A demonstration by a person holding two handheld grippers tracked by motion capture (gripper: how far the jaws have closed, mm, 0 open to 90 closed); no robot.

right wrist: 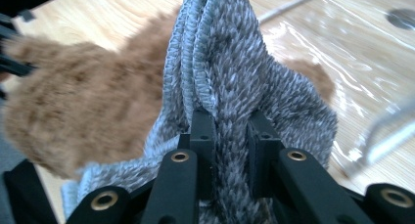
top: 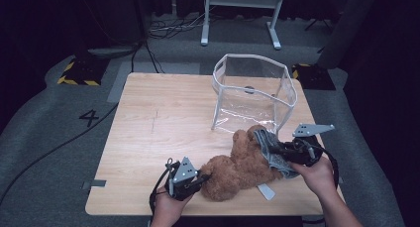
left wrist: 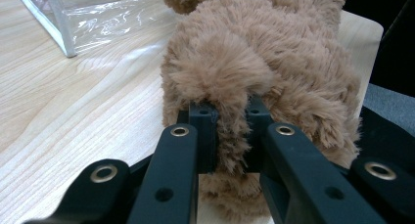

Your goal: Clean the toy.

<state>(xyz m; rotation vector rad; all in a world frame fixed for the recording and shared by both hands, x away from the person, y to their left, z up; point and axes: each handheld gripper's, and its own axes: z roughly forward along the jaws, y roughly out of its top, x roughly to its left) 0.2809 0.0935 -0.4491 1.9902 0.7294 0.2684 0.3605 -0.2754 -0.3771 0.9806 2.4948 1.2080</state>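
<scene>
A brown plush teddy bear (top: 237,165) lies on the wooden table (top: 163,123) near the front edge, partly wrapped in a grey knitted garment (top: 272,150). My left gripper (top: 202,178) is shut on a tuft of the bear's fur (left wrist: 230,131) at its left end. On the right, my right gripper (top: 277,150) is shut on a bunched fold of the grey knit (right wrist: 230,136), with the bear's fur (right wrist: 78,101) showing behind the cloth. A white tag (top: 266,191) sticks out under the bear.
A clear plastic bag with white edging (top: 253,93) stands open just behind the bear, at the table's right half. The table's front edge runs close under both hands. Cables and a white frame base (top: 237,19) lie on the floor beyond.
</scene>
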